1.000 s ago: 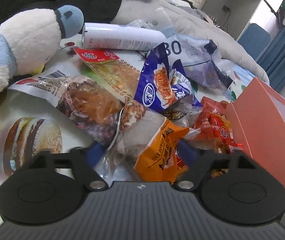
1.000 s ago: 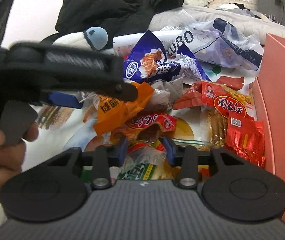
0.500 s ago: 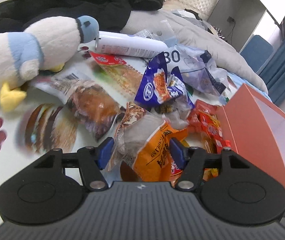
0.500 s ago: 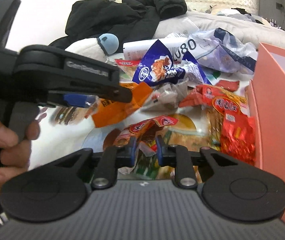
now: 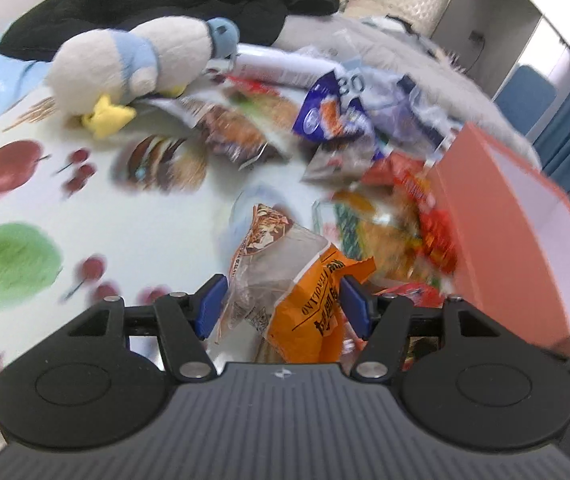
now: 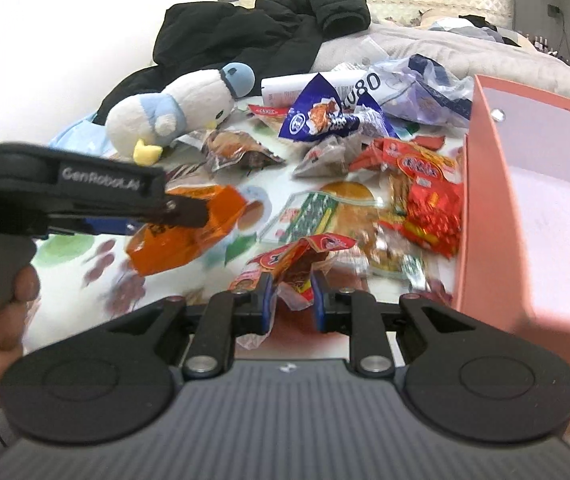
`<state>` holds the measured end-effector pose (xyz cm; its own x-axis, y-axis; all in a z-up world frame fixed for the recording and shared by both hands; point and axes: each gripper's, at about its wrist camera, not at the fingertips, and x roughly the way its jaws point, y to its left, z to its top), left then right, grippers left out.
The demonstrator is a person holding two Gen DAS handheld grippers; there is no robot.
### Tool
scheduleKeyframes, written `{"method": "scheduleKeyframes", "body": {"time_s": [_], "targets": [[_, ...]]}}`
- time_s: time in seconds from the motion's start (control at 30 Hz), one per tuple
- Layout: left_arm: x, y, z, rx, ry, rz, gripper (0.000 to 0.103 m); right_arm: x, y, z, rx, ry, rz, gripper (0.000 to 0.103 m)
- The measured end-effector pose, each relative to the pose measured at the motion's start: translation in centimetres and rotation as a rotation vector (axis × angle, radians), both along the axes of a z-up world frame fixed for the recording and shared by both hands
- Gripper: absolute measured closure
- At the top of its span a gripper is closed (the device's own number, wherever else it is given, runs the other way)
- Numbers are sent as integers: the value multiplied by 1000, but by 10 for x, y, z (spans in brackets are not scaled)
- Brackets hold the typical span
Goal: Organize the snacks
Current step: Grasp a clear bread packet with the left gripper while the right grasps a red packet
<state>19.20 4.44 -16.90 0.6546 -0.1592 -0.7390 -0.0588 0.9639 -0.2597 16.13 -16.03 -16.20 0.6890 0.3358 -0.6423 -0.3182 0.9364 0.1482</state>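
- While both claws carry a packet above the fruit-print cloth (image 5: 133, 232), the step in hand looks like transfer into the pink box (image 6: 497, 208).
- Left gripper (image 5: 281, 300) is clenched on the orange snack bag (image 5: 309, 292); right gripper (image 6: 289, 298) is clenched on the red snack packet (image 6: 297, 260).
- Next move calls for swinging each over the box wall, then releasing.
- What shows of the box interior is bare; loose snacks lie against its outer wall.

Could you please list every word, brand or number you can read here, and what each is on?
"GenRobot.AI": side of the black left gripper.
"80": crumpled translucent plastic bag.
Latin capitals on the held orange snack packet: too skewed to read.
Other packets' print: blurred.
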Motion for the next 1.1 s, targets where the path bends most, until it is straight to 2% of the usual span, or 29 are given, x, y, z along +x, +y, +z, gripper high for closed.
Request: {"method": "scheduleKeyframes", "body": {"time_s": [0.17,0.27,0.37,0.47,0.5,0.57,0.63,0.67,0.8,1.0,1.07,1.1], "targets": [[-18,-1,-6,19,44,-17,36,-25,-14,-5,5,27,-22,80],[-22,-8,-9,67,77,-39,35,-36,-20,-10,-36,37,-27,80],[-26,-15,-12,67,87,-56,34,-39,-26,-13,-46,57,-41,76],[-30,-16,-11,60,86,-55,23,-42,-30,-12,-53,74,-46,73],[-30,-16,-10,60,90,-56,16,-43,-30,-12,-52,77,-43,70],[-31,-16,-10,62,97,-73,11,-48,-33,-11,-30,82,-35,58],[-31,-15,-10,70,100,-80,11,-51,-32,-11,-16,87,-38,18],[-31,-13,-10,69,101,-83,11,-52,-30,-11,-20,80,-46,15],[-29,-8,-11,37,81,-103,11,-48,-19,-15,-67,70,-75,16],[-18,-13,-20,46,61,-154,12,-35,-11,-35,-108,105,-156,16],[-13,-16,-27,54,83,-166,15,-33,-9,-42,-121,104,-160,16],[-10,-17,-31,62,101,-168,22,-33,-7,-45,-133,85,-143,16]]}}
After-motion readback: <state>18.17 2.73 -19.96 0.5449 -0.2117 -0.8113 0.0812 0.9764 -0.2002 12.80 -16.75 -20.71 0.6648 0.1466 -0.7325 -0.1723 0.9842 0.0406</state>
